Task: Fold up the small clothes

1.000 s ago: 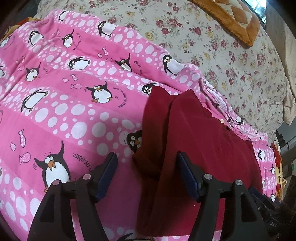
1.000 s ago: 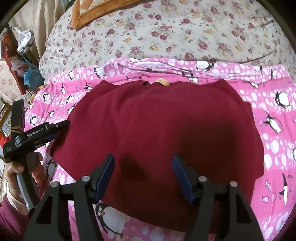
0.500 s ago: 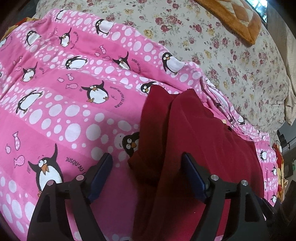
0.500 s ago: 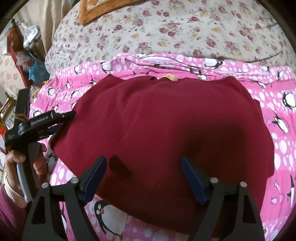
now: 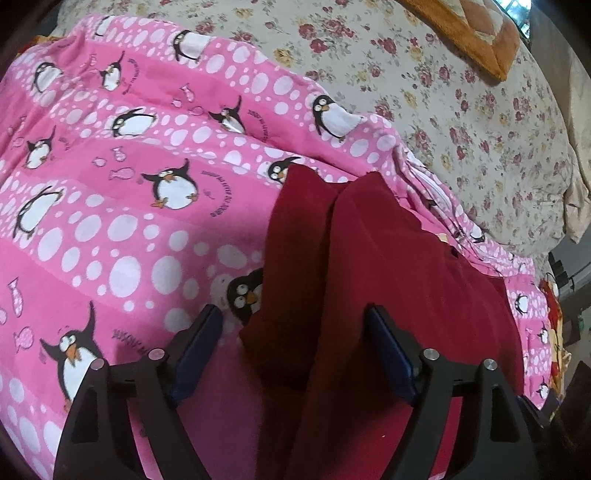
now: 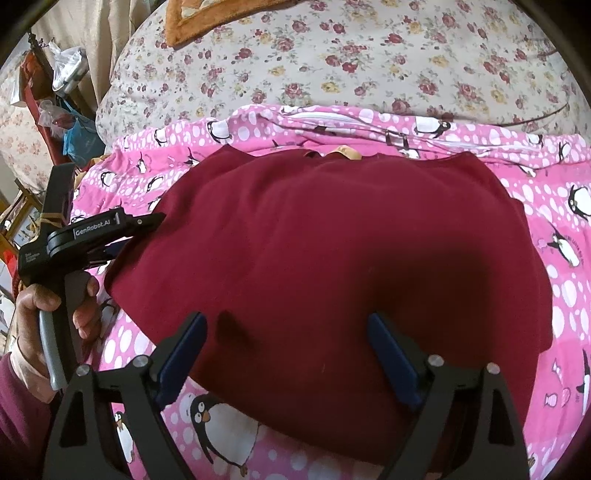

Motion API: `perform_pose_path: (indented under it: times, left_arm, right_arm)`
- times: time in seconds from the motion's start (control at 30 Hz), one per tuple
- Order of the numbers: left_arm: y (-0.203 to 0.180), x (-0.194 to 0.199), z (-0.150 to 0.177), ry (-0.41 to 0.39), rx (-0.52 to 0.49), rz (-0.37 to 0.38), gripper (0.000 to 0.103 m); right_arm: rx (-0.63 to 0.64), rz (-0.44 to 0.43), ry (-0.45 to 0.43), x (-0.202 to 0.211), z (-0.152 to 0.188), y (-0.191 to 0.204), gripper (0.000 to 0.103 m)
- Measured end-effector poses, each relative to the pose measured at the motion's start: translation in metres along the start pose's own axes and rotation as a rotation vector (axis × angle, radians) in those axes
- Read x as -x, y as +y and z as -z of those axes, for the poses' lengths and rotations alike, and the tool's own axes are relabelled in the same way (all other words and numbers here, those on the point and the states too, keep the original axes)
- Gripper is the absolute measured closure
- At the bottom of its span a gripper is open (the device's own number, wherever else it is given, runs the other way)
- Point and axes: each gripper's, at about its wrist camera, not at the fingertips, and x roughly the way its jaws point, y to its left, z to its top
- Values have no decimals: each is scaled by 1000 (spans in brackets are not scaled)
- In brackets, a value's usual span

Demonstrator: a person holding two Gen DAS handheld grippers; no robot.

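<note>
Dark red garment (image 6: 332, 266) lies spread flat on the pink penguin-print blanket (image 6: 561, 229), which sits on the bed over a floral sheet (image 6: 369, 55). A tan label (image 6: 345, 152) shows at its far edge. In the left wrist view the garment's side is folded over into a ridge (image 5: 295, 258).

Right tool (image 6: 286, 345) hangs over the near hem with jaws wide; they've just been opening, nothing pinched between the pads. Left tool (image 5: 295, 338) sits at the garment's left edge, jaws spread after widening and then easing in a bit, straddling the folded ridge without clamping it. A hand (image 6: 55, 314) grips the left tool's handle. Orange cushion (image 6: 192, 18) at the bed's far end.
</note>
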Motion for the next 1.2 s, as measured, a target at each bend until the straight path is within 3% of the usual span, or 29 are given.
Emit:
perform_pose_path:
  times: [0.03, 0.2, 0.3, 0.33, 0.43, 0.57, 0.7, 0.73, 0.9, 1.0, 1.13, 1.2]
  left_arm:
    - [-1, -1, -1, 8, -7, 12, 55]
    - [-8, -6, -4, 32, -41, 26, 69]
    - [-5, -4, -6, 45, -14, 59, 86]
    - [-5, -1, -6, 41, -9, 65, 92]
    - [-10, 4, -6, 26, -28, 64, 98]
    - [-9, 9, -7, 25, -17, 91, 100]
    - [-7, 14, -10, 24, 4, 154, 101]
    - [-7, 15, -11, 24, 3, 162, 101]
    - [-6, 8, -9, 41, 12, 137, 100]
    - [-4, 4, -7, 50, 34, 128, 92]
    - [-3, -5, -3, 61, 52, 117, 64]
    - [-5, -9, 2, 51, 41, 107, 62]
  right_arm:
    - [-5, -3, 1, 0, 0, -1, 11]
    - [-66, -36, -11, 4, -6, -7, 11]
    - [-121, -57, -55, 10, -18, -14, 12]
    - [-125, -58, -68, 10, -23, -15, 17]
    - [-129, -69, -95, 3, -41, -14, 53]
    - [-160, -99, -73, -28, -57, -14, 64]
    - [-156, -73, -38, -53, -55, -19, 71]
    - [-164, -70, -42, -54, -54, -22, 78]
    - [-198, -91, -37, -44, -54, -29, 80]
    - [-209, -113, -34, -43, -51, -35, 80]
    - [-212, -135, -37, -44, -51, -37, 77]
    - [-184, -152, -37, -47, -51, -34, 71]
